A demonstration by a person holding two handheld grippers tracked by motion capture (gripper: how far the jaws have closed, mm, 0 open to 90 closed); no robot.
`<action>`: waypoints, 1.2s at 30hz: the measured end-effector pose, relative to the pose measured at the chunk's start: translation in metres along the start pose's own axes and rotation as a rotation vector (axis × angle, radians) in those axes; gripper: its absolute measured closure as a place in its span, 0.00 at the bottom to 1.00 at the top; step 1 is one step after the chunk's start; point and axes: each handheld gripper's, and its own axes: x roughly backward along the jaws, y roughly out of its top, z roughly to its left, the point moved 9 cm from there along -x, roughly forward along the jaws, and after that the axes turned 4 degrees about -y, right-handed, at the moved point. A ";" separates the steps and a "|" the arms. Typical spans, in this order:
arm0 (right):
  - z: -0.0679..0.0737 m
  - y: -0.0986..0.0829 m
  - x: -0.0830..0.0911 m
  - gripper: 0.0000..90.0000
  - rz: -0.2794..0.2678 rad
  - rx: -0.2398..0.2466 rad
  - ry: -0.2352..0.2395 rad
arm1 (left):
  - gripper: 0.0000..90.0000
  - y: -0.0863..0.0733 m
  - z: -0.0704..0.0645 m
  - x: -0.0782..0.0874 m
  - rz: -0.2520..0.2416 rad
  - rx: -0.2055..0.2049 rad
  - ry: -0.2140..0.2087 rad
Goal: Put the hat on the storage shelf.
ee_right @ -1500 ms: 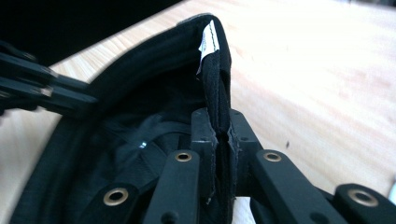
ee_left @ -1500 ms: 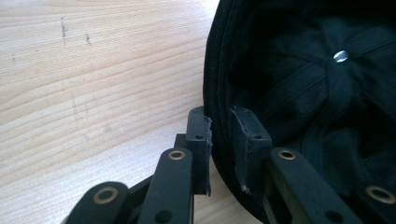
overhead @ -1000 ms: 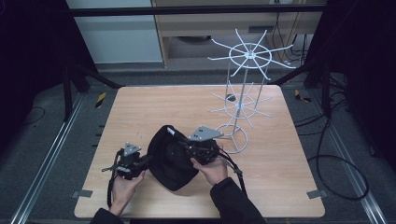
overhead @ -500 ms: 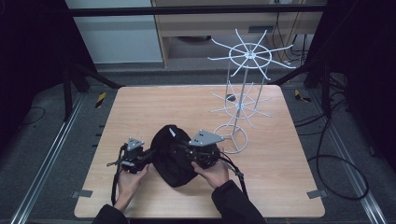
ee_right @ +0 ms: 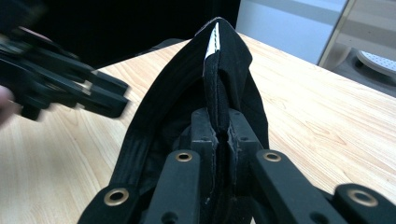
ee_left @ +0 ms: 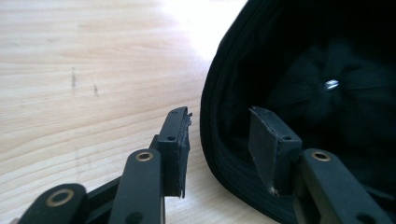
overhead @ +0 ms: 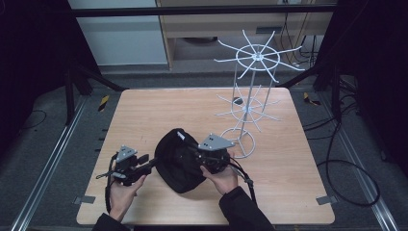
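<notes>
A black cap [overhead: 179, 161] lies open side up on the wooden desk [overhead: 144, 110], just in front of the base ring of a white wire rack [overhead: 250, 103]. Its dark lining and a small metal rivet show inside. The right gripper [ee_right: 223, 135] is clenched on the cap's rim beside a white tag, hand low behind it. The left gripper [ee_left: 219, 140] sits level at the cap's far edge from the rack, jaws spread either side of the rim.
</notes>
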 end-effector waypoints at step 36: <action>0.006 0.013 0.009 0.93 -0.062 0.034 0.005 | 0.87 -0.028 -0.009 -0.032 0.176 -0.057 0.050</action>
